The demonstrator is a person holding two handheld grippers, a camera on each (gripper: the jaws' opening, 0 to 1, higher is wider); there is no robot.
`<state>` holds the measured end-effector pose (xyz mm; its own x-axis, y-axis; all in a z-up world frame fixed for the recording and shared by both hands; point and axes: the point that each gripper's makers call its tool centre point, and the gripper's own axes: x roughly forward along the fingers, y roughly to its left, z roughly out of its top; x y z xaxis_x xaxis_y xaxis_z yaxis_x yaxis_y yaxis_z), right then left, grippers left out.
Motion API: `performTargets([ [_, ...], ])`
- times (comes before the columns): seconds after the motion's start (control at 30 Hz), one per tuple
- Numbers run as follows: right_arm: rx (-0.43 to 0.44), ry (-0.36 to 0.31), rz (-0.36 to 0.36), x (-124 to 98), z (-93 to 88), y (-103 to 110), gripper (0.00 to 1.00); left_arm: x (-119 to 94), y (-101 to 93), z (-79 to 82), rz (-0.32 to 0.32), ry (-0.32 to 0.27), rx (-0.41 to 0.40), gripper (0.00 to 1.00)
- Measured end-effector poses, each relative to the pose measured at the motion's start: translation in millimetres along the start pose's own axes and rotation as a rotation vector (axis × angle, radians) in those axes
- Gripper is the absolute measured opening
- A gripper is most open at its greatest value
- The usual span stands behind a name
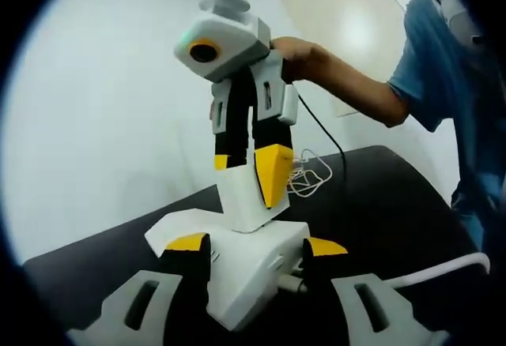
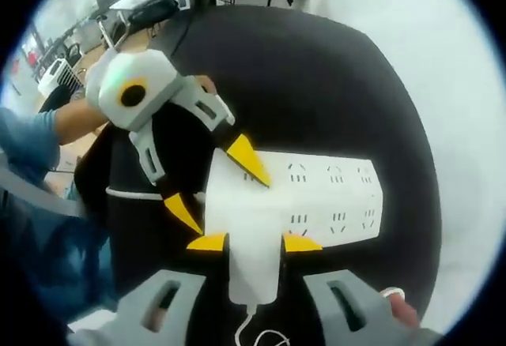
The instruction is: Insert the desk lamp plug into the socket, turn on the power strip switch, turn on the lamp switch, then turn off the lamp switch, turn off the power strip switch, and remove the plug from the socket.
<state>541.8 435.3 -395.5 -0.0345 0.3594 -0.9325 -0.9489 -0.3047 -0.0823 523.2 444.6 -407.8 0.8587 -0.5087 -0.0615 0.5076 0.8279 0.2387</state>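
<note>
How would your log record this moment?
left gripper: shut on white power strip | right gripper: shut on white plug | black table

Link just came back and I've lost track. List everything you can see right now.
power strip: one, white, flat on the table, left gripper's jaws at its end.
plug adapter: one, white, between the right gripper's jaws, on the strip.
thin cord: one, white, coiled on the table behind the strip.
thick cable: one, white, leaving the strip.
table: one, black.
left gripper: grey, yellow tips.
right gripper: same colours.
person's arm: blue sleeve.
</note>
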Motion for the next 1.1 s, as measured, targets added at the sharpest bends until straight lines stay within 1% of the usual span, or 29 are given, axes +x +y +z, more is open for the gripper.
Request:
performTargets([
  [0.03,0.017,-0.034,0.007,1,-0.9,0,0.25,0,1.8,-1.2,0.000,0.000,0.001,0.44],
  [0.07,0.025,-0.102,0.009,1,-1.8,0,0.24,1,3.7,-2.2,-0.001,0.000,0.003,0.44],
  [0.13,0.055,-0.178,0.010,0,-6.7,2,0.24,1,9.5,-4.8,-0.001,-0.002,0.002,0.44],
  [0.2,0.068,-0.247,-0.006,0,-7.9,1,0.24,1,12.0,-5.7,-0.001,-0.002,0.003,0.44],
  [0.27,0.075,-0.326,-0.021,-3,-5.3,0,0.24,1,8.1,-5.2,-0.001,-0.002,0.005,0.44],
  [0.37,0.093,-0.391,-0.040,-2,-9.0,2,0.24,1,1.9,-3.3,-0.001,-0.003,0.008,0.44],
  [0.4,0.091,-0.434,-0.041,-3,-6.8,0,0.24,1,0.2,-2.6,-0.002,-0.004,0.011,0.44],
  [0.43,0.093,-0.446,-0.044,-2,-7.7,0,0.24,1,-0.8,-2.4,-0.002,-0.003,0.010,0.44],
  [0.5,0.091,-0.450,-0.050,-4,-7.6,-2,0.24,0,-2.2,-2.1,-0.002,-0.003,0.011,0.44],
  [0.57,0.089,-0.446,-0.049,-3,-6.1,-2,0.24,0,-3.7,-1.8,-0.002,-0.003,0.012,0.44],
  [0.63,0.082,-0.412,-0.041,-3,-5.9,-2,0.24,0,-4.8,-1.6,-0.002,-0.003,0.011,0.44],
  [0.73,0.051,-0.287,-0.040,0,-8.5,0,0.24,0,-7.0,-0.8,-0.002,-0.002,0.009,0.44],
  [0.83,0.011,-0.203,-0.048,0,-4.7,1,0.24,-1,-7.0,-1.2,-0.001,-0.002,0.011,0.44],
  [0.87,-0.019,-0.172,-0.054,-1,-3.9,3,0.24,-1,-7.2,-1.2,-0.001,-0.001,0.012,0.44],
  [0.93,-0.024,-0.080,-0.068,0,-5.8,1,0.24,0,-8.0,-1.1,0.000,0.002,0.015,0.44],
  [0.97,-0.023,-0.069,-0.068,0,-4.0,1,0.24,0,-7.6,-1.5,0.000,0.003,0.015,0.44],
  [1.03,-0.024,-0.028,-0.057,-1,-2.4,3,0.24,-1,-6.5,-2.3,0.000,0.005,0.015,0.44],
  [1.1,-0.027,0.029,-0.060,-1,0.9,2,0.24,0,-6.8,-2.3,-0.002,0.007,0.014,0.44],
])
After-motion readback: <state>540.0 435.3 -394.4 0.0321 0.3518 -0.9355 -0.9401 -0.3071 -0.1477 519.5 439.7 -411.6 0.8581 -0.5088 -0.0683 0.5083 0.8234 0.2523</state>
